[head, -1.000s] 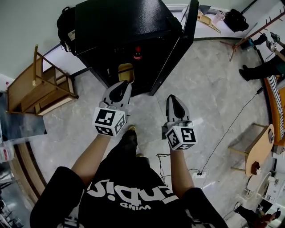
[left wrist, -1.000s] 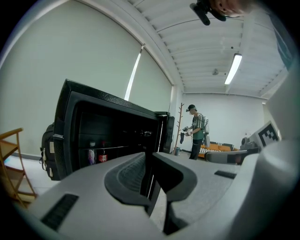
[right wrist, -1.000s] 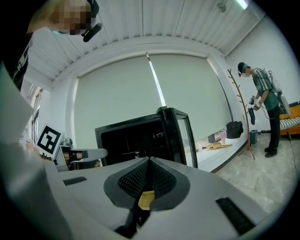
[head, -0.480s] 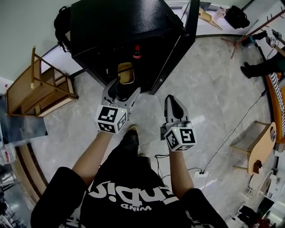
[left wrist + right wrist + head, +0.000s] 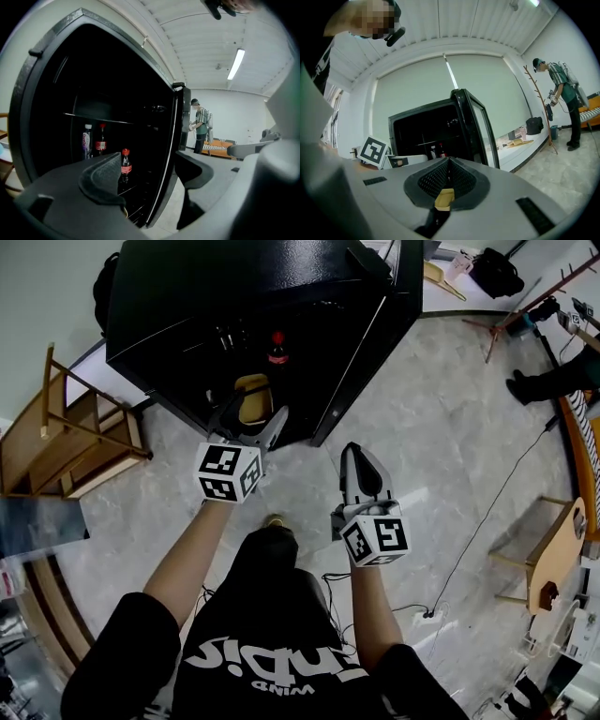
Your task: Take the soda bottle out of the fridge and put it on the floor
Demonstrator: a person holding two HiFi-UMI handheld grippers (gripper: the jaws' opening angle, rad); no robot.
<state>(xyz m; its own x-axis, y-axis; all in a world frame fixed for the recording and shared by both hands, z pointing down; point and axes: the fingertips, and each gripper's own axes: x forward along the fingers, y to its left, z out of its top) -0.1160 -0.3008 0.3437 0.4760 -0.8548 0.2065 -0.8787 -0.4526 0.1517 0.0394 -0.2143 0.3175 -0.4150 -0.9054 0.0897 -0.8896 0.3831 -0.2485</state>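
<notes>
Standing upright in the fridge: dark, red-capped soda bottle.

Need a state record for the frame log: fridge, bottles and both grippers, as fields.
fridge: black fridge, door open
lower shelf: red-capped dark soda bottle, upright, untouched
upper shelf: white-capped purple-label bottle beside a red-capped bottle
left gripper: jaws apart, empty, in front of the fridge opening
right gripper: jaws together, empty, over the grey stone floor
</notes>
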